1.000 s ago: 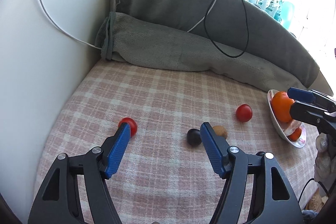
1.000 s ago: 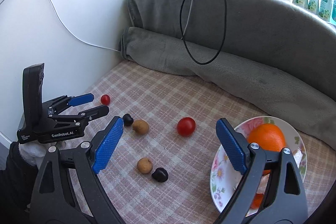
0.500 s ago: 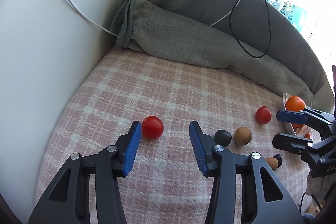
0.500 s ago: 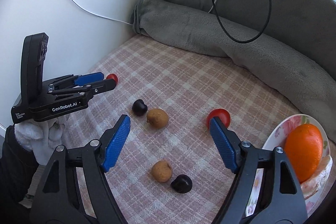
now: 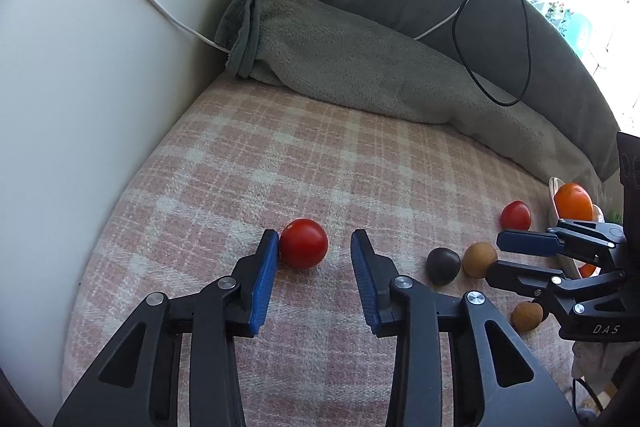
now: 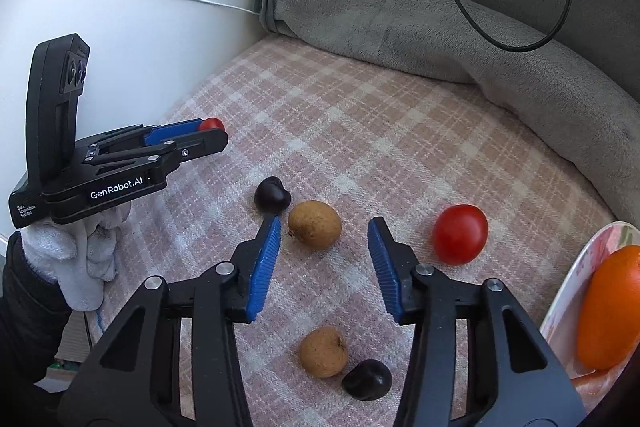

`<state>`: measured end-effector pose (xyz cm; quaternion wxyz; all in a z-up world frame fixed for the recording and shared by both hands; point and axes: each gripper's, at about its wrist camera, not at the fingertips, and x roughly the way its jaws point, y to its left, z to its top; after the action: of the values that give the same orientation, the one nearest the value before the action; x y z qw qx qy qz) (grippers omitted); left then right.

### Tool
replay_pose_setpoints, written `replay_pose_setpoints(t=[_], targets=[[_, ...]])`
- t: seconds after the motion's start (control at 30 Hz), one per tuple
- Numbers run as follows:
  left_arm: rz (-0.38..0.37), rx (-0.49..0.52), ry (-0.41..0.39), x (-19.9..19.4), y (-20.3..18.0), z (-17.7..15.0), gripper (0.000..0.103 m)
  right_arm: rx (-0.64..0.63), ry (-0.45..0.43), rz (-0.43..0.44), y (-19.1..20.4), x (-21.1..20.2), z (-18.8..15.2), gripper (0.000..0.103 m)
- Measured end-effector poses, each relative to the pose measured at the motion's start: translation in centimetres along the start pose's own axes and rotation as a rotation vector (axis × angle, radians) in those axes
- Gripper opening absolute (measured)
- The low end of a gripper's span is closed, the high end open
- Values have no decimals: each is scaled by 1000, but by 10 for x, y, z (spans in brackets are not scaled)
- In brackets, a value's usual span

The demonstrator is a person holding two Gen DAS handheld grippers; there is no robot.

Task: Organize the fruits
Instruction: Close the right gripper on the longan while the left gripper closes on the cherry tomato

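Left claw [image 5: 314,247], jaws closing, brackets a red tomato [image 5: 303,243] touching its left pad, while right claw [image 6: 323,247], also closing, straddles a brown fruit [image 6: 315,224] near the plate [image 6: 576,279], presumably their destination.

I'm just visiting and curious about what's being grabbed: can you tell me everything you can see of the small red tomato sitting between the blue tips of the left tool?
The tomato is small, round, glossy red and looks whole, with no stem showing. It sits on the pink checked cloth near the white wall. It lies between the fingers of the left gripper, whose jaws are closing: the left blue pad appears to touch its side, while a gap remains to the other pad. From the right wrist view only a sliver peeks out past that gripper's fingers.
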<state>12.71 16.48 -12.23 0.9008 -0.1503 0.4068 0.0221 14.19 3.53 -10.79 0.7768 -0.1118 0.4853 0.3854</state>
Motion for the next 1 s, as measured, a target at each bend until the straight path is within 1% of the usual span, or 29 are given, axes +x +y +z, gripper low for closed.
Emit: replay_pose_setpoints(t=[0.1,0.17,0.27,0.37,0.43,0.5,0.8,1.0], targets=[[0,-2,4,2,2,1,32,4,5,6,-1,4,2,45],[-1,-7,7,3,2,0,31,7,9,10,-2,6,3,41],[0,-9,10,5,3,1,31,16,13,23,-3,9,4,40],[-2,-15,10,5,5,1,28,19,16,32,-3,10,5,40],[-3,-23,11,6,5,1,25,17,23,44,-2,12,5,35],[-4,-29,12,6,7,1,23,10,27,47,0,14,5,33],[1,-33,8,6,7,3,23,9,24,42,2,14,6,32],[3,-30,-7,-2,3,3,22,25,-1,38,-2,3,4,32]])
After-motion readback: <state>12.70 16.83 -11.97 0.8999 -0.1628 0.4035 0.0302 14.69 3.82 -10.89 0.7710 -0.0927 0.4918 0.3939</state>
